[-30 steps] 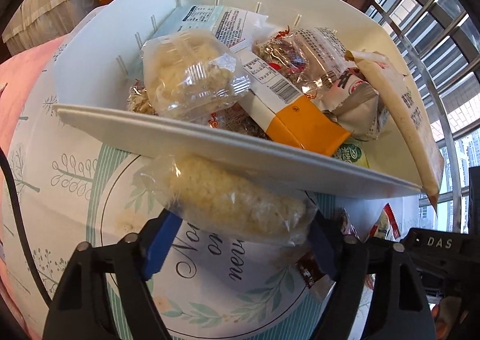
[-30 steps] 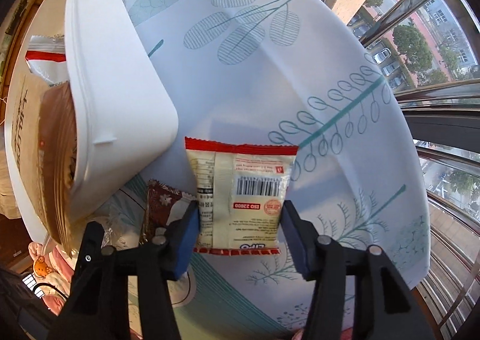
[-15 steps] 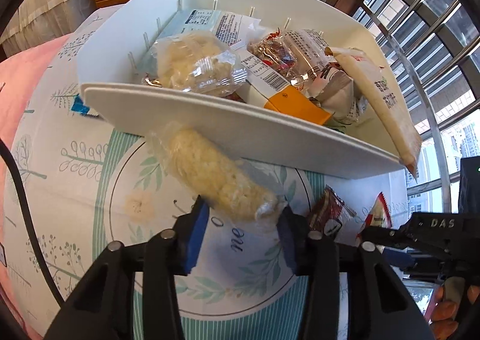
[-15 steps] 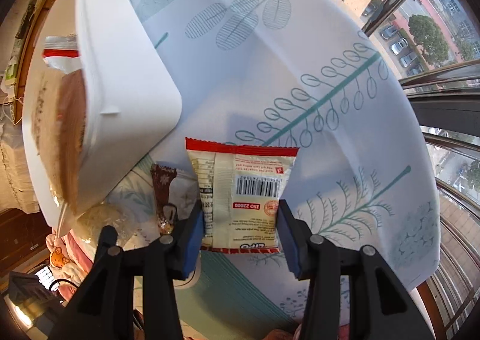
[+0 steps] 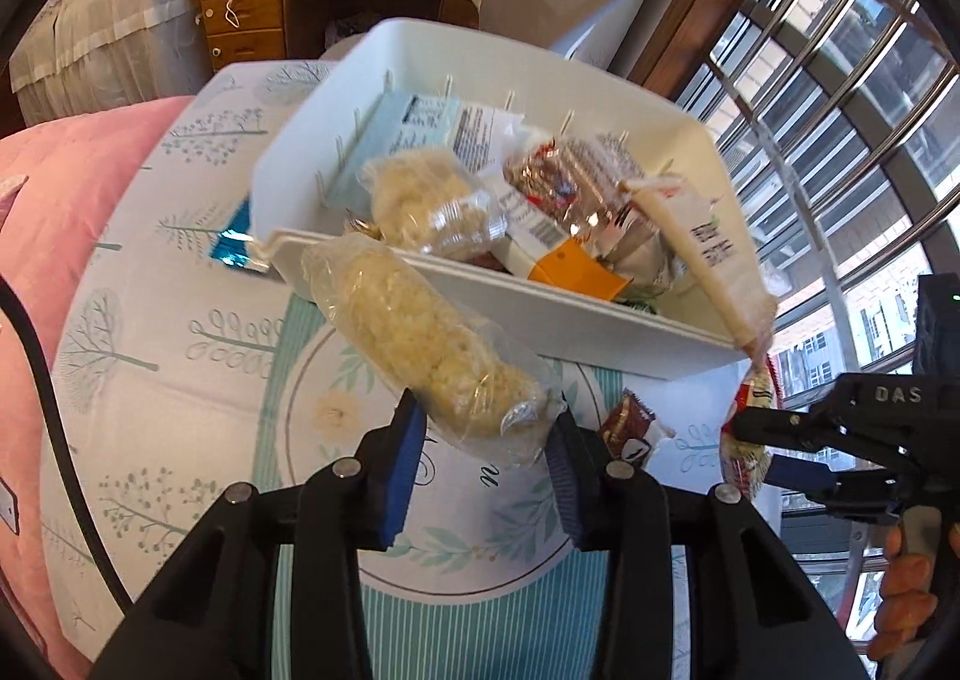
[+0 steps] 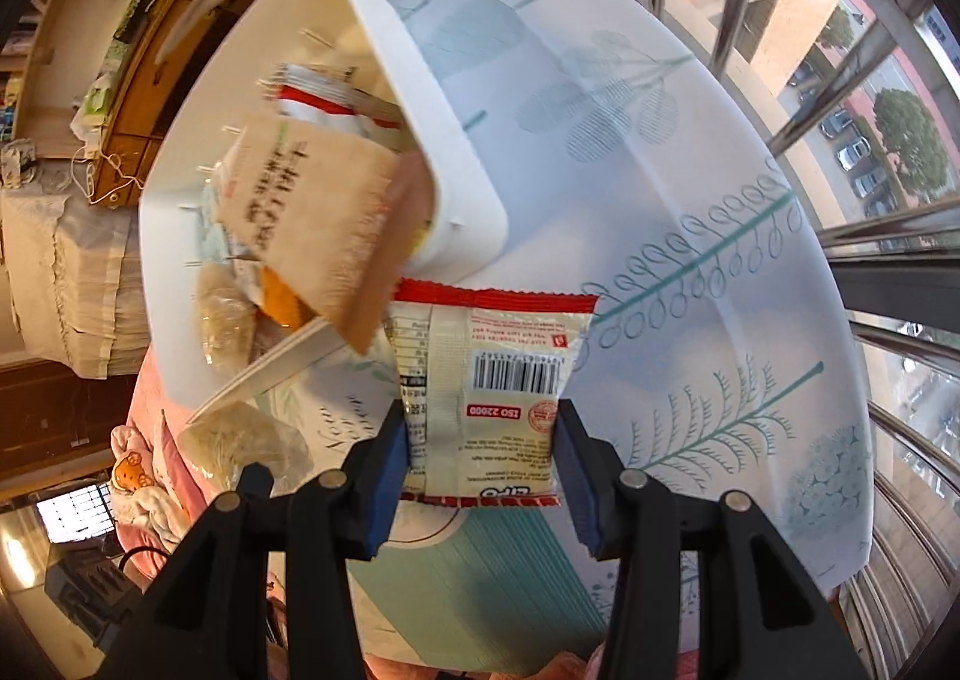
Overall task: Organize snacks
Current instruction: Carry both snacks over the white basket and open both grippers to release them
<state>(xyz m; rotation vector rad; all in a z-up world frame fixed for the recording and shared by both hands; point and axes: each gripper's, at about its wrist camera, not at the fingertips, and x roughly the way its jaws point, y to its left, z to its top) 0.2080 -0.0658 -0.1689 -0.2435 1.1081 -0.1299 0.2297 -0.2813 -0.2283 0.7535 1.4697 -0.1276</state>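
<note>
A white plastic bin (image 5: pixel 540 314) heaped with wrapped snacks (image 5: pixel 540 194) stands on the leaf-printed tablecloth (image 5: pixel 180 332), a clear-wrapped rice cake (image 5: pixel 420 344) before its near wall, a small brown packet (image 5: pixel 630 428) apparently on the cloth to its right.

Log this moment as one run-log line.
left gripper: shut on rice cracker pack | right gripper: shut on red-edged packet | white bin: holds snacks | chocolate pack: on tablecloth
</note>
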